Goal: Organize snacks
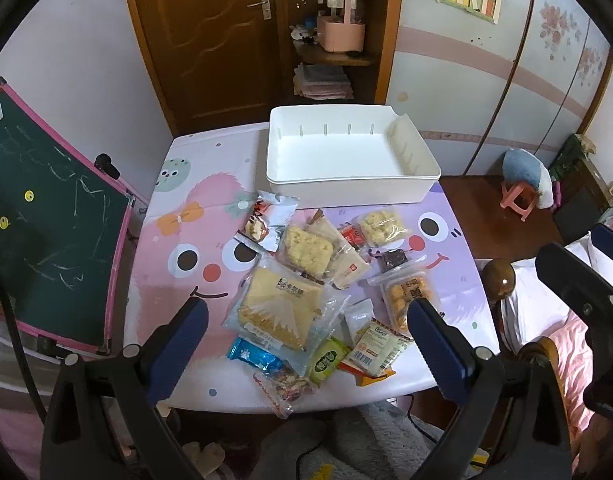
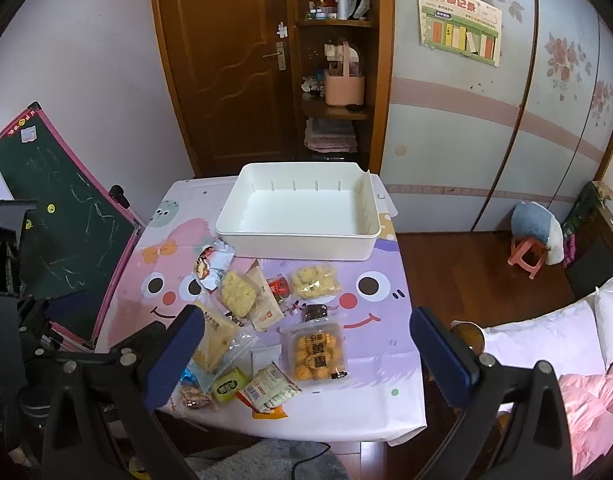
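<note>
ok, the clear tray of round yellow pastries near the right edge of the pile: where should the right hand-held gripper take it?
Probably across its two long sides, coming straight down. The pastry tray lies flat on the table, a rigid-looking rectangular box with free space on its right side. A dark brown packet touches its far end, so avoid that end. The right hand-held gripper is open, nothing held.

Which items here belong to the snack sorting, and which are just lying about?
Job items:
- empty white plastic bin
- clear pack of round yellow pastries
- large yellow cake packet
- green snack sachet

Lying about:
- green chalkboard with pink frame
- pink plastic stool
- pink handled caddy on shelf
</note>
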The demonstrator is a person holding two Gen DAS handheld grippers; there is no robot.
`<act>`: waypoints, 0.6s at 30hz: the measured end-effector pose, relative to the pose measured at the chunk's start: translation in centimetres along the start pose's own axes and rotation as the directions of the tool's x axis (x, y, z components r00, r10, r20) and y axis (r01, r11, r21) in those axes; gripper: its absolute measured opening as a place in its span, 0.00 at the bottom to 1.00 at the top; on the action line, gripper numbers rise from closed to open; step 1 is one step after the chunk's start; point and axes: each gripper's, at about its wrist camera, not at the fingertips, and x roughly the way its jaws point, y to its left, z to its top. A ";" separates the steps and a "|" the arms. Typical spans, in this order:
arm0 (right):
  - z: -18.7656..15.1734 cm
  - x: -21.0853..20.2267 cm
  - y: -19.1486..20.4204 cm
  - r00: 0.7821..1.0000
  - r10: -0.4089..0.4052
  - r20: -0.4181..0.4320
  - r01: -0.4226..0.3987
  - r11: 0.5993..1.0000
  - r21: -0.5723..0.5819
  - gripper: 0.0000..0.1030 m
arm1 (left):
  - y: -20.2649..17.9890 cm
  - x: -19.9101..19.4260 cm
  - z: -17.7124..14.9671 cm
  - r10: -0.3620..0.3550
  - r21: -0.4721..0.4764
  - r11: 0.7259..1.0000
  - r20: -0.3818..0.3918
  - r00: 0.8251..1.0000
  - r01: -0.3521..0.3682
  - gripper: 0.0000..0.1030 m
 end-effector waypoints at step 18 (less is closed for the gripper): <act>-0.4 -0.5 -0.3 1.000 0.005 0.007 -0.005 1.000 -0.003 1.00 | -0.4 -0.6 -0.2 0.004 -0.001 1.000 0.013 1.000 -0.004 0.97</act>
